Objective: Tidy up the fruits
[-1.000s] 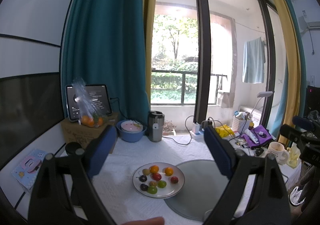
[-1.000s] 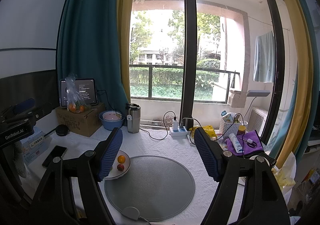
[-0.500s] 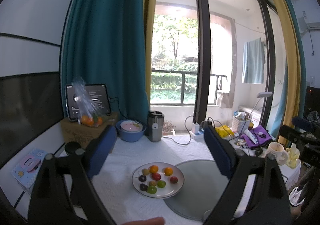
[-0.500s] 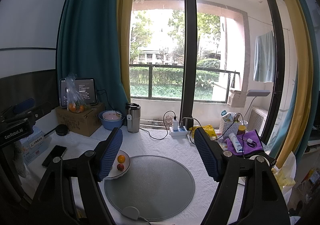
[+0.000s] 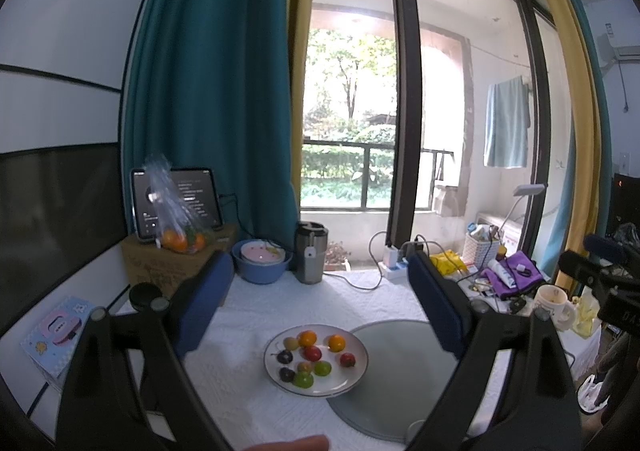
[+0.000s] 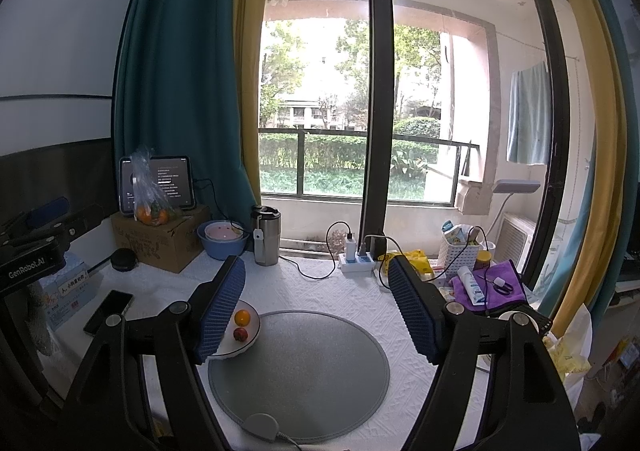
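On the white plate (image 5: 353, 378), mixed small fruits (image 5: 312, 353) are lying unsorted; both hand-held grippers, left (image 5: 320, 301) and right (image 6: 316, 305), are hovering spread and empty.

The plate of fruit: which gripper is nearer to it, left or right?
Left. The left gripper hangs open facing the plate, which sits between its fingers; the right gripper faces the grey mat, the plate off by its left finger.

A glossy white ceramic-looking plate (image 5: 358, 373) sits on a textured white cloth (image 5: 248, 383). The round grey mat (image 6: 320, 367) looks matt. The tumbler (image 6: 266, 235) is brushed metal.
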`<state>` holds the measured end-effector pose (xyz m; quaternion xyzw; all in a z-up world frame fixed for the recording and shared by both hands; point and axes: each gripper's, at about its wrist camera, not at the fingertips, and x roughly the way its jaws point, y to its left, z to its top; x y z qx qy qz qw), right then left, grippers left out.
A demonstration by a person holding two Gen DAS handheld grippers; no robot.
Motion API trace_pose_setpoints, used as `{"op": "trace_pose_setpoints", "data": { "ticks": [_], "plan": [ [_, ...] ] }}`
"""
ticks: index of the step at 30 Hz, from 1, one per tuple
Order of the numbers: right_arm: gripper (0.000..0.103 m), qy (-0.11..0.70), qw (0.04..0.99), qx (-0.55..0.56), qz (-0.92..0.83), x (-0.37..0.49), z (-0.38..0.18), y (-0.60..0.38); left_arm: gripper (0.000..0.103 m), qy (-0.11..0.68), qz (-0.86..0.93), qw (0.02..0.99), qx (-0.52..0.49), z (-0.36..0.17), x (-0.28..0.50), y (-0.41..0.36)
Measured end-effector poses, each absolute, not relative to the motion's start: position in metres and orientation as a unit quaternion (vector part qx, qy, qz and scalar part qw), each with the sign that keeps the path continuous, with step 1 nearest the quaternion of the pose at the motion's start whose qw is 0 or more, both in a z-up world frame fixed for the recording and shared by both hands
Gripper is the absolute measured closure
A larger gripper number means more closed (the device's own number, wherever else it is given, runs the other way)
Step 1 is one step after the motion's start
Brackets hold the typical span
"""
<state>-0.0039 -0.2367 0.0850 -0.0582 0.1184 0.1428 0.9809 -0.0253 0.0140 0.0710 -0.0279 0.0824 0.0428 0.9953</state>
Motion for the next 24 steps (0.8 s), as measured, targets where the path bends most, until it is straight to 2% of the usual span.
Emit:
{"op": "trace_pose_setpoints", "data": {
  "ticks": [24],
  "plan": [
    [0.026,0.117,0.981,-0.061,0.143,-0.0047,0.0843,-0.2358,0.012,0.081,0.026,0.996,-0.038,0.0709,-0.0277,0.0105]
  ]
}}
